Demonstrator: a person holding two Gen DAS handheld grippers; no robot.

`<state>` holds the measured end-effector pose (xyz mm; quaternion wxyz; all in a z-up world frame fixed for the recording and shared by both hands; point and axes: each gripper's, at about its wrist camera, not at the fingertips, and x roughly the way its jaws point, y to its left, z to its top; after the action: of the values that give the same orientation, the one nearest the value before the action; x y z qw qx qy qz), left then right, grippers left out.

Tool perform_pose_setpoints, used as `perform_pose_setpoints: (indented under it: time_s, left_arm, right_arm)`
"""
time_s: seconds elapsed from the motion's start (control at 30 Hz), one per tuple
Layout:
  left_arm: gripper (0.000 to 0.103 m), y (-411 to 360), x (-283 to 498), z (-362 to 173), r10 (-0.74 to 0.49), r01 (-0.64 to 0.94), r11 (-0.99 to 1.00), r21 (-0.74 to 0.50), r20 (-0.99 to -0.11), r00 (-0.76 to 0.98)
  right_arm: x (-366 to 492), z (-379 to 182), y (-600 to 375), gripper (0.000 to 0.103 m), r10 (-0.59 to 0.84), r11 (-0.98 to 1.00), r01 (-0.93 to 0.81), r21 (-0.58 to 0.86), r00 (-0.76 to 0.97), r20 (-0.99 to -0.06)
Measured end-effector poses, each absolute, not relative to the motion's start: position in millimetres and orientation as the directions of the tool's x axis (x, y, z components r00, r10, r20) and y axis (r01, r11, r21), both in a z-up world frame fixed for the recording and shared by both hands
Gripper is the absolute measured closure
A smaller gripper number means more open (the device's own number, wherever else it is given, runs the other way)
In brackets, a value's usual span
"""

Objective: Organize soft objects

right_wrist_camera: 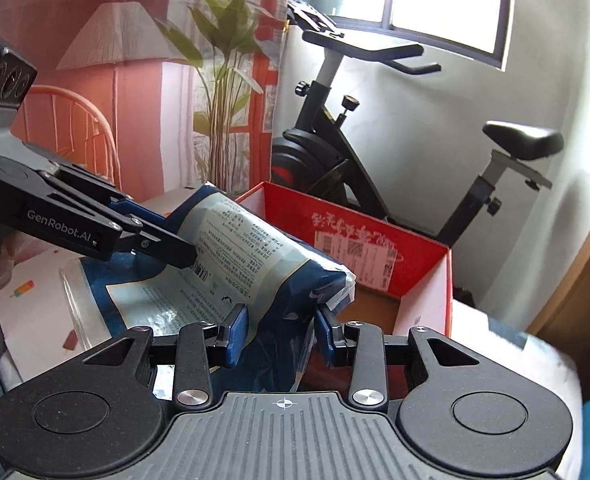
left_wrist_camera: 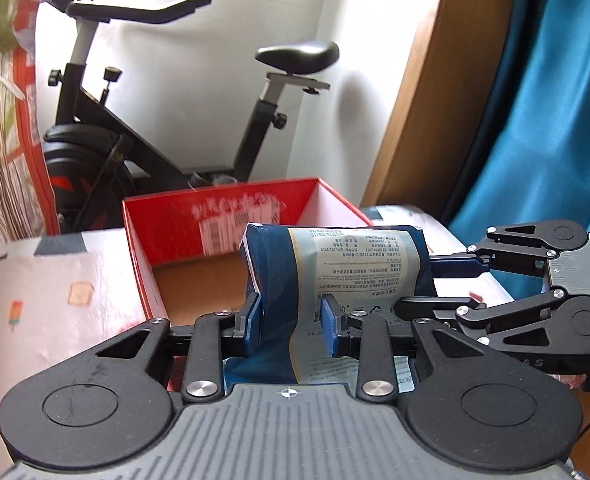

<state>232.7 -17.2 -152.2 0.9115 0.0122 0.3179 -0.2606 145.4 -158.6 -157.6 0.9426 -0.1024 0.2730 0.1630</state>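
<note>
A soft blue and white printed pack (left_wrist_camera: 335, 272) is held in the air between both grippers, just in front of an open red cardboard box (left_wrist_camera: 223, 220). My left gripper (left_wrist_camera: 291, 320) is shut on the pack's near end. My right gripper (right_wrist_camera: 281, 332) is shut on the pack's other end (right_wrist_camera: 255, 256), seen from the right in the left wrist view (left_wrist_camera: 459, 280). The box (right_wrist_camera: 375, 240) has a brown bare floor. A second similar flat pack (right_wrist_camera: 143, 304) lies below on the surface.
An exercise bike (left_wrist_camera: 155, 128) stands behind the box against the white wall. A printed cloth surface (left_wrist_camera: 55, 300) lies left of the box. A blue curtain (left_wrist_camera: 555, 120) hangs at the right. A plant (right_wrist_camera: 223, 60) and a printed backdrop stand at the left.
</note>
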Motion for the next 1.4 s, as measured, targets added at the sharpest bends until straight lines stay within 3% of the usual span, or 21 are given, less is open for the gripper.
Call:
perform_pose_setpoints:
  time_s: [0.13,0.37,0.57,0.73,0.97,1.13,1.4]
  left_arm:
    - [0.070,-25.9,259.6,-145.3,-0.418,0.444,0.890,-0.106,-0.578,0.701]
    - [0.072,-28.8,303.4,-138.2,-0.417,0.391,0.905,-0.169,-0.540,0.732]
    - [0.073,-37.8,337.8,-150.7,-0.380,0.339,0.923,-0.180,-0.561,0.735]
    - [0.076,-45.7,354.6,-170.1,-0.345,0.315,0.936,-0.159,-0.601,0.721]
    - [0.076,-51.3,368.0,-204.7,-0.352,0.332,0.926,-0.180,-0.732,0.583]
    - [0.076,-46.3,368.0,-217.8,-0.351,0.293,0.931,-0.217,-0.749,0.563]
    - [0.076,-48.2,367.8,-225.2,-0.297,0.268,0.949,-0.168,-0.768,0.568]
  right_arm:
    - [181.3,-143.1,-149.5,0.069,0.227,0.891,-0.399,-0.215,0.804,-0.550]
    - [240.4,-138.4,-146.8,0.069,0.177,0.863,-0.360,-0.354,0.873,-0.455]
    - [281.4,-156.3,-143.6,0.070,0.114,0.828,-0.299,-0.475,0.918,-0.379]
    - [302.9,-177.1,-151.8,0.070,0.109,0.849,-0.296,-0.437,0.908,-0.404]
    - [319.3,-210.8,-162.7,0.070,0.129,0.880,-0.361,-0.308,0.807,-0.576]
    - [332.5,-225.6,-172.8,0.070,0.170,0.926,-0.353,-0.134,0.708,-0.685]
    - [341.4,-240.7,-179.4,0.070,0.164,0.965,-0.263,-0.013,0.641,-0.750]
